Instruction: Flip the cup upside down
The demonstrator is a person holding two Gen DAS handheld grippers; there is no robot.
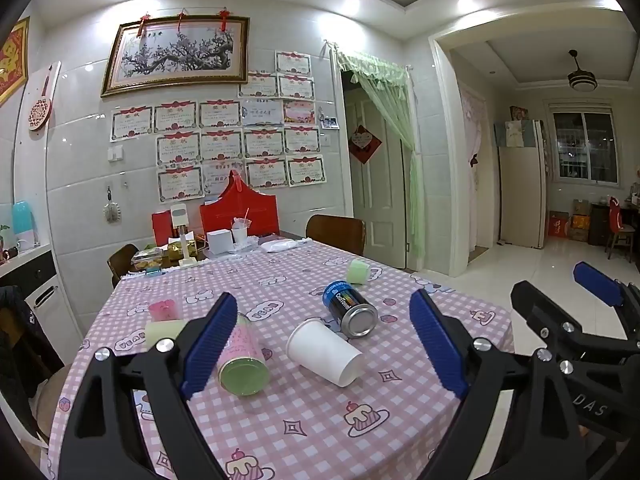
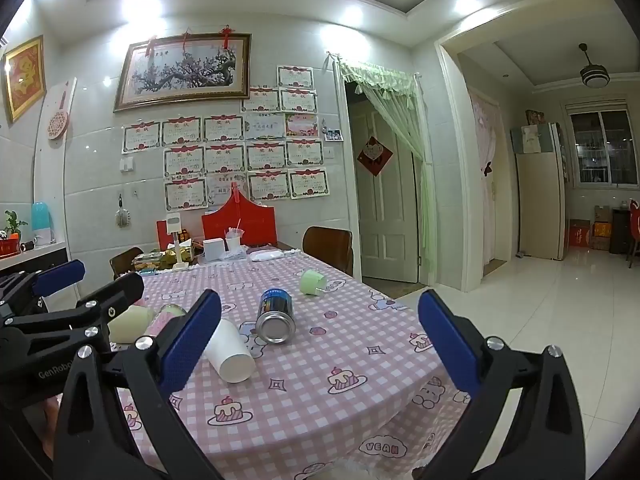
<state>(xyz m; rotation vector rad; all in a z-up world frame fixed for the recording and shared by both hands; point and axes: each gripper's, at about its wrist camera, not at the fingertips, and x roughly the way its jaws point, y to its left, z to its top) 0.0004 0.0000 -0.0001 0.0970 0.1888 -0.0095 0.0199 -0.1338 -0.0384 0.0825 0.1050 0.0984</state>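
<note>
A white paper cup (image 1: 325, 351) lies on its side on the pink checked tablecloth (image 1: 304, 420), mouth toward me; it also shows in the right wrist view (image 2: 230, 350). A pink cup with a green bottom (image 1: 242, 360) lies on its side by my left fingertip. A green cup (image 1: 359, 271) lies on its side farther back, also in the right wrist view (image 2: 313, 281). My left gripper (image 1: 324, 344) is open above the white cup. My right gripper (image 2: 320, 344) is open and empty, to the right of the white cup.
A blue can (image 1: 350, 309) lies on its side behind the white cup. A pale cup (image 1: 164, 332) and a pink cup (image 1: 164, 310) sit at the left. Boxes and a red stand (image 1: 240, 212) crowd the far end. Chairs (image 1: 336, 234) stand around the table.
</note>
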